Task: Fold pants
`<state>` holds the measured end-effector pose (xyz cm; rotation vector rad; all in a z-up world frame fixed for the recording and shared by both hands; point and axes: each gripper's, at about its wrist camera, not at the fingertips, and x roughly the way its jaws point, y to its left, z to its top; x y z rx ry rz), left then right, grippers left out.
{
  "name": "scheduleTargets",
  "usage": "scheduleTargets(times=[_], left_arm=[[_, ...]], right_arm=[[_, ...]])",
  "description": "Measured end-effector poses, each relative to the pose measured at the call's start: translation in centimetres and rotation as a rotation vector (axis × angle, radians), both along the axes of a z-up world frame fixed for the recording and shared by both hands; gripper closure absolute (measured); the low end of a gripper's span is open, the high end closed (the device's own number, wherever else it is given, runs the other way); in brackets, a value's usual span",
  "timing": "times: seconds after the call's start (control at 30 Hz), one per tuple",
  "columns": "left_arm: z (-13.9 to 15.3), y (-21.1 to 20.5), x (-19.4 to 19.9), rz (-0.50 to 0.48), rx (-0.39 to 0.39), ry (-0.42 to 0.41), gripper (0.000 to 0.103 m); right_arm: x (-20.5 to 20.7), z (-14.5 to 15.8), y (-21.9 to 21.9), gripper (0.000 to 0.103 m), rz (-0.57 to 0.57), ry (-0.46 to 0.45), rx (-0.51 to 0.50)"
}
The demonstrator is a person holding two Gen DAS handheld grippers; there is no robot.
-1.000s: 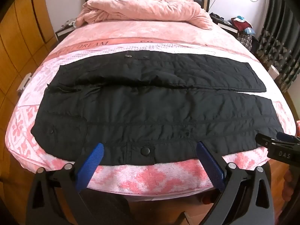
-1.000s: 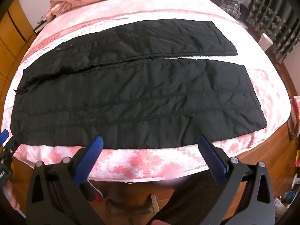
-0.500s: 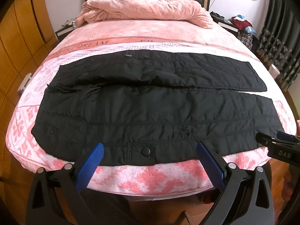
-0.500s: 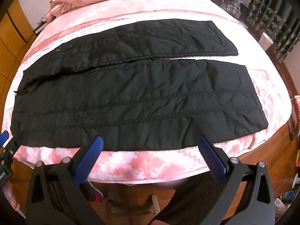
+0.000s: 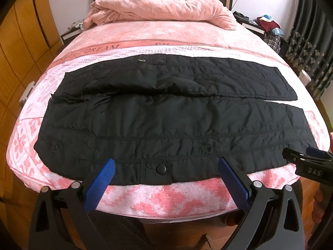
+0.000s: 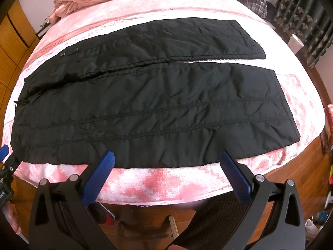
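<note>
Black quilted pants (image 5: 166,120) are spread flat across the foot of a bed (image 5: 166,198), waist to the left and both legs laid side by side toward the right, on a pink-and-white patterned cover. The left gripper (image 5: 165,167) is held spread wide at the near hem, above a snap button (image 5: 160,168), with nothing between its blue pads (image 5: 100,182). The right gripper (image 6: 166,160) is likewise spread wide and empty, just short of the near leg's edge. A crumpled pink duvet (image 5: 162,6) is piled at the headboard, well apart from the pants. Nothing lies on the pants. A nightstand with clothes (image 5: 268,24) is seen only in the left view's far corner; a shoe (image 6: 106,214) on the wooden floor is shown only by the right view.
</note>
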<state>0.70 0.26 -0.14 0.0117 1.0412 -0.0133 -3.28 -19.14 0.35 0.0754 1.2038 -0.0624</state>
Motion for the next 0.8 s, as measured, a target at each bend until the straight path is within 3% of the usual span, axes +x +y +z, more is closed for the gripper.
scheduleTargets(times=[0.8], left_arm=[[-0.02,-0.05,0.34,0.001,0.004,0.002,0.004]], right_arm=[[0.59,0.08,-0.16,0.002,0.001,-0.003,0.001]])
